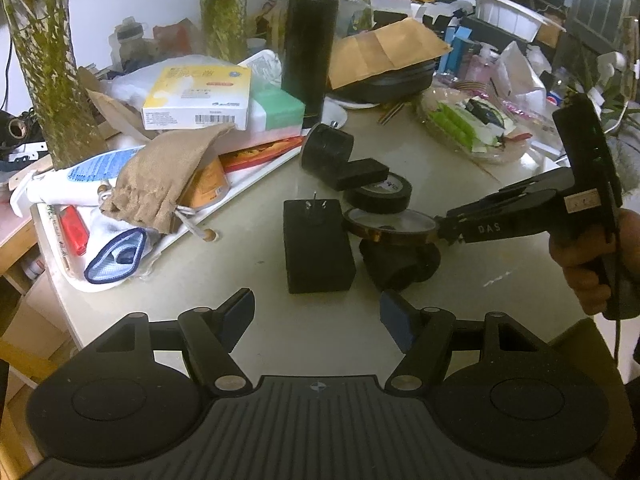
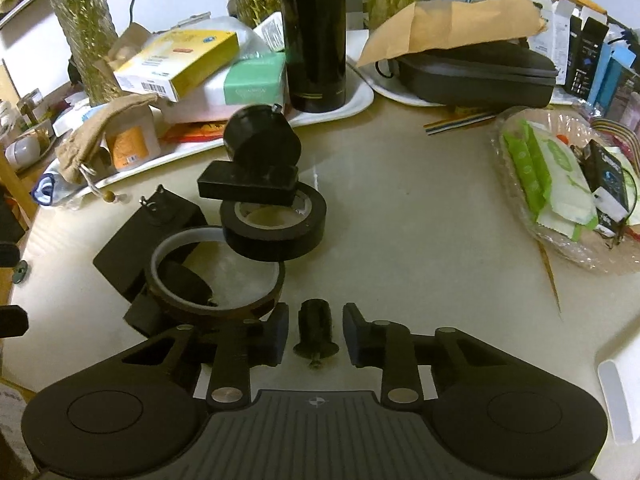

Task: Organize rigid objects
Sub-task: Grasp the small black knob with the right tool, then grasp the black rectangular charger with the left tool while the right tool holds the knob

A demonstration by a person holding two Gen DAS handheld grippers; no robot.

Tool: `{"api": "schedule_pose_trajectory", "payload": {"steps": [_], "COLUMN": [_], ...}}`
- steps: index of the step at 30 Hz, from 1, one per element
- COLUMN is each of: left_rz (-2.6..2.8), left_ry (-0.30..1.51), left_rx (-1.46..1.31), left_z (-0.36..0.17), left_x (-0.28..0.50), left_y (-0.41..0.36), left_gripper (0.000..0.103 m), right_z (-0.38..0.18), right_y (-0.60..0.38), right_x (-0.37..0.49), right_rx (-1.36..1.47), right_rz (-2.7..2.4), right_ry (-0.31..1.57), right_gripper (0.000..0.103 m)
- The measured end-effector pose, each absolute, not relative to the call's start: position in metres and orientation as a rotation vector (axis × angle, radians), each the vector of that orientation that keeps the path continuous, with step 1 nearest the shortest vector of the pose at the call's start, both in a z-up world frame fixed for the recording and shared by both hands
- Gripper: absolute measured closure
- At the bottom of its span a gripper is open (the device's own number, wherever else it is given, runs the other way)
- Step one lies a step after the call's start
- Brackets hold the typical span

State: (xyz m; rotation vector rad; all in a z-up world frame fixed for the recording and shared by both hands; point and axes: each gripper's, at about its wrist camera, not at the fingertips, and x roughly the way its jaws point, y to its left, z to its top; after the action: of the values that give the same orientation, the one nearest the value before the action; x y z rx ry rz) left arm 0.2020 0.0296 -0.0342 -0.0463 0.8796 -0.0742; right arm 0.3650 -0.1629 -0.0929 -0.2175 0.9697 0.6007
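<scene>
A black power adapter (image 1: 318, 248) lies on the table ahead of my open, empty left gripper (image 1: 316, 316). Beside it sit an amber tape ring (image 1: 390, 226), a black tape roll (image 1: 378, 192) and a black cylinder mount (image 1: 332, 152). A black caster-like part (image 1: 400, 264) lies under the amber ring. My right gripper (image 1: 450, 228) reaches in from the right beside the amber ring. In the right wrist view my right gripper (image 2: 316, 336) is open, its fingers either side of a small black plug (image 2: 316, 330). The amber ring (image 2: 216, 276) and black roll (image 2: 274, 220) lie just ahead-left.
A white tray (image 1: 240, 196) at left holds boxes, a cloth pouch (image 1: 160, 176) and a lighter. A black flask (image 1: 308, 40) stands behind. A black case (image 2: 476, 72) under a brown envelope and a wrapped dish (image 2: 568, 184) are at right.
</scene>
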Motion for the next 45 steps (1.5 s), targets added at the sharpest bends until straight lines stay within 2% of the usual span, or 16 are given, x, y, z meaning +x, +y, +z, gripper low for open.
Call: {"api": "schedule_pose_trajectory", "payload": {"steps": [3,8,15,27,45], "left_rz": [-0.07,-0.062,-0.061,-0.074,-0.055], "left_ry": [0.884,0.894,0.922,0.974,1.047], "left_rx": [-0.067,-0.106,-0.174,-0.118,-0.111], "left_z": [-0.034,-0.035,-0.038,-0.052,-0.073], "left_x": [0.203,0.208,0.221,0.254,0.298], "left_y": [0.032,0.041,0.051,0.039,0.031], "left_gripper": [0.034,0.034,0.034,0.034,0.034], "right_z": [-0.097,-0.097,-0.085,-0.052,-0.044], "right_y": [-0.16,-0.16,-0.171,-0.205,-0.231], "right_x": [0.366,0.362,0.351,0.317,0.291], "right_rx": [-0.243,-0.254,-0.221,-0.153,-0.088], "right_rz": [0.587,0.579,0.593,0.539,0.5], "right_ry": [0.98,0.982,0.978,0.907,0.895], "right_gripper": [0.08,0.082,0.082,0.082,0.082]}}
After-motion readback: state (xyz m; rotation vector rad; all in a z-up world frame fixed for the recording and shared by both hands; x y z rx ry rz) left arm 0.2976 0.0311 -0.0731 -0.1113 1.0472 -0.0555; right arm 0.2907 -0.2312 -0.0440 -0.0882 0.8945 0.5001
